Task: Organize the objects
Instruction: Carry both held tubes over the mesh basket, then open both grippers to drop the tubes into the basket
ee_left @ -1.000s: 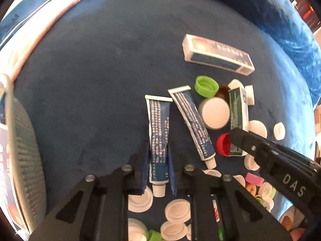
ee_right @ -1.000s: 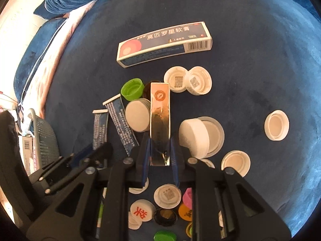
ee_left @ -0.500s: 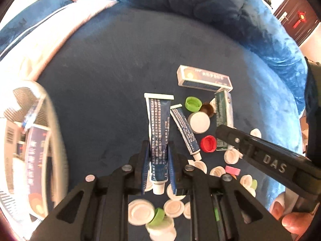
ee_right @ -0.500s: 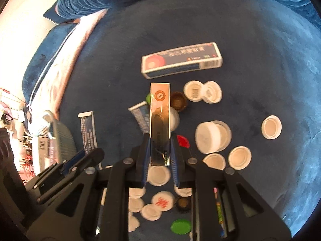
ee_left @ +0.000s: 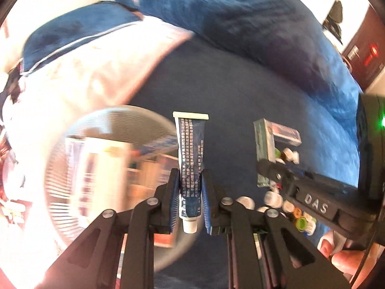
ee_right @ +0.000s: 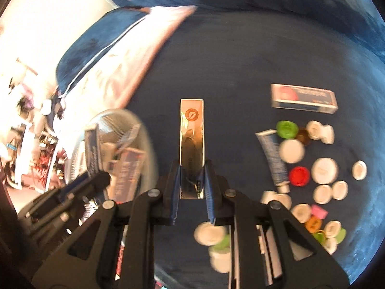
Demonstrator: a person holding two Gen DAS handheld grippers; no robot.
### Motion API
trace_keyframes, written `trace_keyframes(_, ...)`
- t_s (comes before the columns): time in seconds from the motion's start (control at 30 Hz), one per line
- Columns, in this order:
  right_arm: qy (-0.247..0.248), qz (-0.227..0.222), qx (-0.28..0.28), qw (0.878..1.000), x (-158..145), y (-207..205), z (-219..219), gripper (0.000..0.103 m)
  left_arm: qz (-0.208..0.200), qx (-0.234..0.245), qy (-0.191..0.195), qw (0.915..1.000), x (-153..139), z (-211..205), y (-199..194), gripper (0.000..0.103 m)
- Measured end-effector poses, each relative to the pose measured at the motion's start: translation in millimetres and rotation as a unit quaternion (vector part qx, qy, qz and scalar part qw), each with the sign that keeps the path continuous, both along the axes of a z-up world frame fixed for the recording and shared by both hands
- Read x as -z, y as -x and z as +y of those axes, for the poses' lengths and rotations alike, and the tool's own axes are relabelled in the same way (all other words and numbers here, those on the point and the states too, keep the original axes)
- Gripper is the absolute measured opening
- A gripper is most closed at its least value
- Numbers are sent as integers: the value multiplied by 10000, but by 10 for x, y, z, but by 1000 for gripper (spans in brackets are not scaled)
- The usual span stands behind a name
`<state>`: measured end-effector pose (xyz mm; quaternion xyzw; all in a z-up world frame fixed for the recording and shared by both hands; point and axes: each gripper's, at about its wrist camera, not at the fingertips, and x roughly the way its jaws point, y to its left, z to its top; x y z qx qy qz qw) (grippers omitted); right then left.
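Left wrist: my left gripper (ee_left: pixel 190 192) is clamped on a blue ointment tube (ee_left: pixel 190 159) | right gripper (ee_right: pixel 191 187) pinching a slim gold carton (ee_right: pixel 192 144) | mesh basket (ee_right: pixel 144 130) just beside both

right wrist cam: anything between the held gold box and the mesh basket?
Nothing. In the right wrist view, only bare blue blanket shows between the gold box, clamped in the right tongs, and the mesh basket at left.

Each black claw (ee_left: pixel 190 198) has blue finger pads (ee_left: pixel 173 201), silver screws and white "DAS" lettering.
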<state>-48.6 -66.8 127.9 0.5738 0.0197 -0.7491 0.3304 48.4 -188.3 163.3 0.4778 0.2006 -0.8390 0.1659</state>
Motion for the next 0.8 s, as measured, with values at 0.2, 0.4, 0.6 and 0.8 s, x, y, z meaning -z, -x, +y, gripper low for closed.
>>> trace_keyframes(0.2,171,-87,-404,9990,-22,-241,-469,19,31,-767,126,9970,-93,-740,-423,17)
trace_keyframes(0.4,810,-494,-519,9941,110,-304,-761,22,-189,-1115,-54,9936,96,-1160,-611,21)
trace_keyframes(0.6,625,-589,-343,9957,240,-281,-752,73,-296,-1231,31,9919,201,-1215,-750,90)
trace_keyframes(0.8,253,-415,-297,9984,210,-305,-657,93,-491,-1302,316,9898,203,-1161,-755,95)
